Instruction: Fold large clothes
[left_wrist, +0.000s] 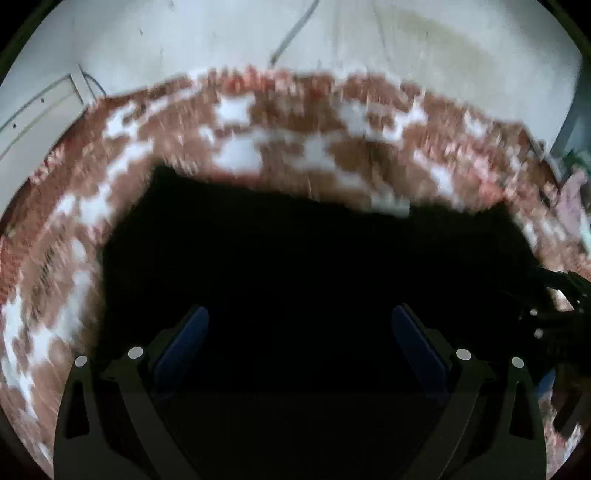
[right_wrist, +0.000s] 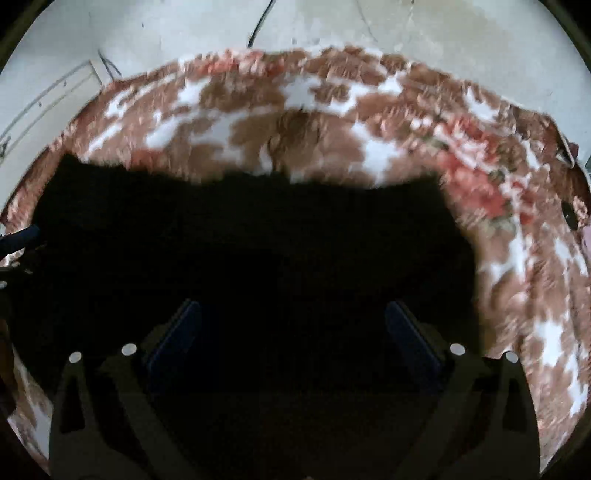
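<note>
I'm holding both the left gripper (left_wrist: 299, 343) and right gripper (right_wrist: 291, 339) spread wide and empty over the black garment (right_wrist: 240, 240), which is filling each frame's lower middle on the patterned cover (right_wrist: 369, 110), folding seemingly unfinished.

My gripper: my right gripper (right_wrist: 291, 325) sits low in the frame; its two fingers stand wide apart; the blue pads (right_wrist: 173, 339) face each other across the gap; nothing is pinched between them
Garment: a black garment (right_wrist: 258, 240) fills the middle; it lies spread beneath and ahead of my fingers; its far edge runs uneven; folds within it are too dark to read
Surface: a brown, white and red patterned cover (right_wrist: 369, 110) shows around the garment, beyond it and to the right; blurred
Background: a pale wall (right_wrist: 184, 29) above the cover
Other gripper: part of my left gripper (right_wrist: 18, 240) shows at the left edge, at the garment's side; its jaw state cannot be read
</note>
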